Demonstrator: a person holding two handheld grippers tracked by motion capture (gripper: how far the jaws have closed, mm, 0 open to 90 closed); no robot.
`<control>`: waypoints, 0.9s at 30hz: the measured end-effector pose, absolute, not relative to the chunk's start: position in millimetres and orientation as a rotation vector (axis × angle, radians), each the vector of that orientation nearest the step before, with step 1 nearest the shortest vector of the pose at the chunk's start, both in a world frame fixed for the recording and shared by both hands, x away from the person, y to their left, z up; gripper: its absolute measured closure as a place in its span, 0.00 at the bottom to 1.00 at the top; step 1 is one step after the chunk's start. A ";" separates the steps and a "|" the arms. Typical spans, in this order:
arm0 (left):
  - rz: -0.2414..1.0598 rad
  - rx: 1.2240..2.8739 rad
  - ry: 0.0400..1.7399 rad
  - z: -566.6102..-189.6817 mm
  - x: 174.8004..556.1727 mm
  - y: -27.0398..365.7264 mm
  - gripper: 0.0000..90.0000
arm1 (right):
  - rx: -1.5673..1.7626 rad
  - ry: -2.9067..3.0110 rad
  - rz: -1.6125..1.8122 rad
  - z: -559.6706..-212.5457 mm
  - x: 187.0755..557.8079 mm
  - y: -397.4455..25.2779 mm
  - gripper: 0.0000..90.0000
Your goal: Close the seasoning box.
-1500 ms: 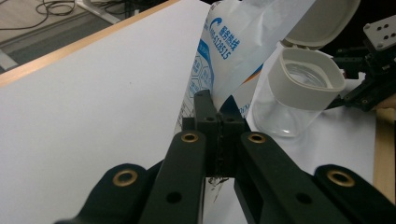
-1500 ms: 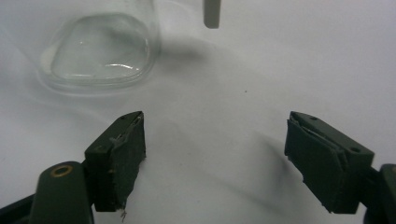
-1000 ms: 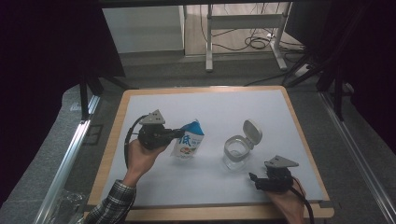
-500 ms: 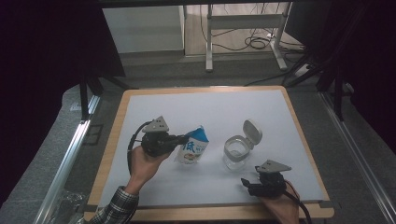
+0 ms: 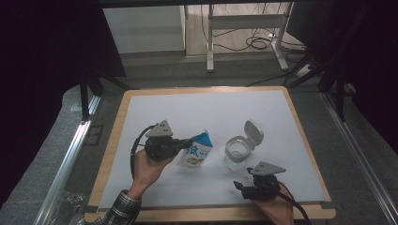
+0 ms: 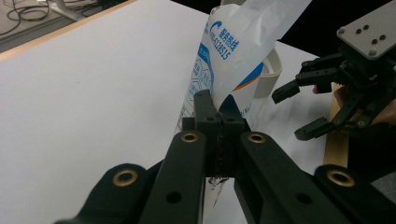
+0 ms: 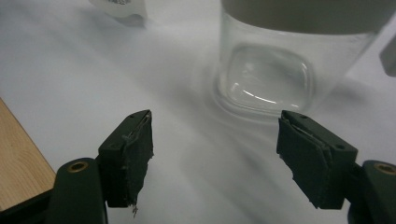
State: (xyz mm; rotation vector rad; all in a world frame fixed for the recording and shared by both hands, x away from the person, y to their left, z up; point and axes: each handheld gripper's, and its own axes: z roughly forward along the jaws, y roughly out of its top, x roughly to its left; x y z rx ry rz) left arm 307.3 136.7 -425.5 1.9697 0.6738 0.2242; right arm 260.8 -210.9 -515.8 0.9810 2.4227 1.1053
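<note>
Nearest the front edge of the surface (image 5: 141, 140), toward its right corner, the right hand-held gripper (image 5: 246, 186) is held low over the white sheet with its jaws set wide apart and nothing between them. In the right gripper view the two black pads (image 7: 130, 154) are seen spread, and the base of a clear jar (image 7: 266, 74) is seen just beyond them; the jar's upper part is cut off by the top edge of that view, and no label can be made out on it.

Farther in, left of centre, the left hand-held gripper (image 5: 180, 146) is clamped on a thin fold of a blue and white pouch (image 5: 195, 151), its jaws pressed together on the plastic. The pouch is held tilted, with its lower end at or near the white sheet; whether it touches cannot be told. Blue Chinese characters and a string of digits are printed on the pouch (image 6: 224, 51); in the left gripper view the digits appear to begin "400", but the rest is too slanted to be read with certainty. In the high view one large character is seen on its face, too small to be made out.

Just right of the pouch, the clear jar (image 5: 237, 152) is stood upright with its hinged grey lid (image 5: 252, 131) flipped open toward the far edge.
</note>
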 end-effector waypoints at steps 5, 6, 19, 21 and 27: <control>0.217 1.968 0.664 -425.5 304.7 133.5 1.00 | 0.946 2.453 1.105 -516.6 259.7 -200.9 0.33; 0.215 1.969 0.662 -425.6 304.4 133.0 1.00 | 0.936 2.459 1.107 -516.9 259.4 -198.3 0.33; 0.202 1.969 0.645 -422.2 300.8 121.9 1.00 | 0.872 2.483 1.136 -516.2 259.6 -177.7 0.39; 0.201 1.968 0.643 -421.2 300.5 120.5 1.00 | 0.862 2.485 1.138 -516.1 260.5 -173.9 0.41; 0.193 1.968 0.644 -419.1 300.1 117.3 1.00 | 0.837 2.509 1.132 -518.8 263.9 -159.2 0.42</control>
